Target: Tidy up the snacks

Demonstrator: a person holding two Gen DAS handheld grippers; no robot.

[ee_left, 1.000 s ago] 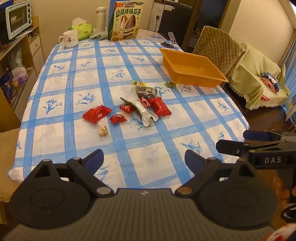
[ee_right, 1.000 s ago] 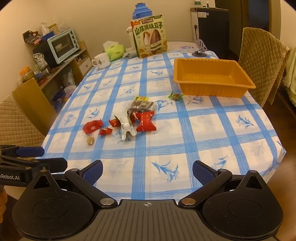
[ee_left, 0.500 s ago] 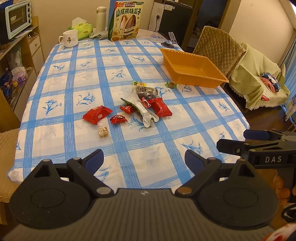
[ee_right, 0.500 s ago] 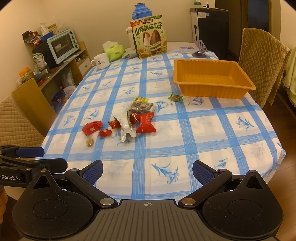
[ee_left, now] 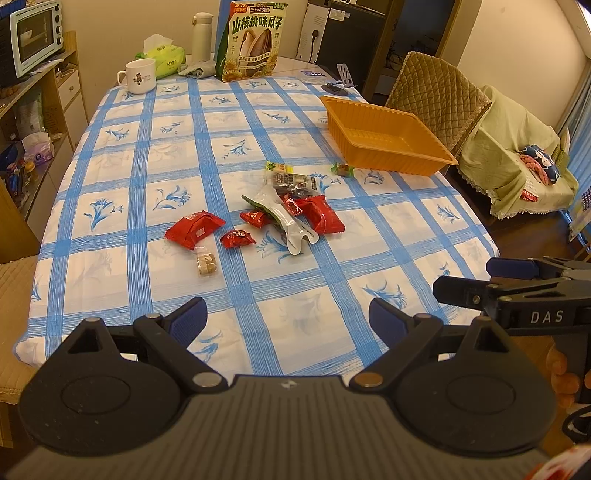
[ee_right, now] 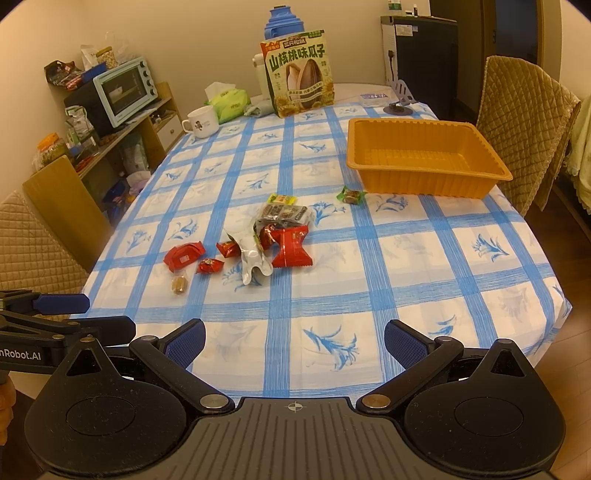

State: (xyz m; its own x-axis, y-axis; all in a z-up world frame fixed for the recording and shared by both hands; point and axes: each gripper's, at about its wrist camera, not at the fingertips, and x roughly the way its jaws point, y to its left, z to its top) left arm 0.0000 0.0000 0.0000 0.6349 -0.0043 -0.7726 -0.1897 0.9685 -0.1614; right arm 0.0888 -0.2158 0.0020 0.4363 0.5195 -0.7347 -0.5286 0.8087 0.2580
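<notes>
Both my grippers hang over the near edge of the table point(ee_left: 177, 122), nothing touching. Left gripper point(ee_left: 288, 317): fingers spread wide, empty. Right gripper point(ee_right: 293, 341): same, fingers spread, empty.

Surroundings: blue-checked tablecloth point(ee_right: 406, 258) covers the table. Far end carries a big sunflower seed bag point(ee_right: 300, 75) standing upright, a white mug point(ee_right: 201, 122) to its left, a green tissue pack point(ee_right: 227, 100) behind the mug, a white flask point(ee_left: 202, 35), a phone stand point(ee_right: 400, 99) far right. Toaster oven point(ee_right: 123, 86) on a shelf off the left side. Quilted chair point(ee_right: 524, 122) right of the table, another chair point(ee_right: 29, 236) near left. Nothing stands between my fingers and the snacks, just open cloth.

Snacks sit mid-table in a loose cluster: large red packet point(ee_right: 291, 246), silver pouch point(ee_right: 251, 254) overlapping it on the left, dark clear-wrapped pack point(ee_right: 284, 214) just behind, small yellow-green packet point(ee_right: 282, 199) at the far end of the cluster. Left of the pouch: two small red candies point(ee_right: 229, 248) point(ee_right: 209, 265), a red packet point(ee_right: 184, 254), and a beige wrapped biscuit point(ee_right: 179, 284) nearest to me. One green-wrapped candy point(ee_right: 351, 195) lies apart, just beside the tray's near left corner.

Container: orange tray point(ee_right: 424, 181), far right of the cluster. Its interior is empty in both views.
</notes>
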